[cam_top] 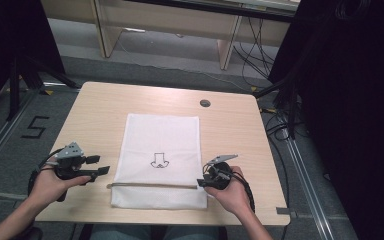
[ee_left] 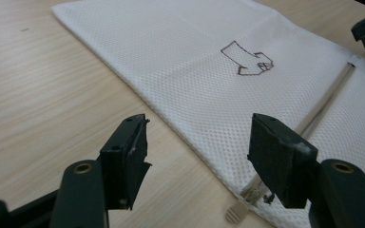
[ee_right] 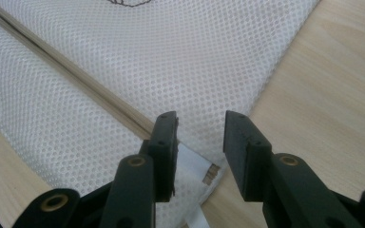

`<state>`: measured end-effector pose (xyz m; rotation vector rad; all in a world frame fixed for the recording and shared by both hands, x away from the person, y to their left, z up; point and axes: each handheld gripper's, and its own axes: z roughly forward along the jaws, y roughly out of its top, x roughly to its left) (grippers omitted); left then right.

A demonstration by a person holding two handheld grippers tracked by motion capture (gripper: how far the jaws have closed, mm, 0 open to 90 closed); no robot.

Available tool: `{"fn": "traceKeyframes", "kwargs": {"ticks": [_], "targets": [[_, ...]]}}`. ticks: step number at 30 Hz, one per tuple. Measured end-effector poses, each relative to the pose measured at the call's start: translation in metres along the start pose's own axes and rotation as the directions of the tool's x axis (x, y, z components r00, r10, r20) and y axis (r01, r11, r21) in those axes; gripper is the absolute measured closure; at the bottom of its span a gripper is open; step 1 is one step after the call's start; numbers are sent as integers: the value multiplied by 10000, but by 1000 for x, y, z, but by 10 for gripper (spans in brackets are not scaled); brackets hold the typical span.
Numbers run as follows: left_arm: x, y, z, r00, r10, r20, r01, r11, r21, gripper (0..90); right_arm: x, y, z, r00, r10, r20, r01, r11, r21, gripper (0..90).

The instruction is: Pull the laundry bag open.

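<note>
White mesh bag (cam_top: 160, 160) is laid flat on the middle of the table (cam_top: 95, 107), its zipper (cam_top: 152, 185) near the front edge. Left claw (cam_top: 97, 166) and right claw (cam_top: 203, 180) are held wide at the zipper's ends, nothing gripped.

I see the mesh bag (cam_top: 160, 160) lying flat at the middle of the table (cam_top: 95, 107), its zipper (cam_top: 152, 185) running across near my edge. My left gripper (cam_top: 99, 165) sits just left of the bag; my right gripper (cam_top: 203, 181) rests at the zipper's right end. A hole (cam_top: 205, 103) lies behind.
</note>
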<state>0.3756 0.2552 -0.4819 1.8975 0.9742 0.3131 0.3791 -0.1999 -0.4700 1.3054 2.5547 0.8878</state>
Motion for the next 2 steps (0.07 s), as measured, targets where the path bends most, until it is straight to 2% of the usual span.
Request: {"fn": "traceKeyframes", "kwargs": {"ticks": [2], "targets": [[2,1,-1,9998,-107,-138,108,9999,2,375,-1,0,0,9998,-106,162,106,9999,13,650]]}}
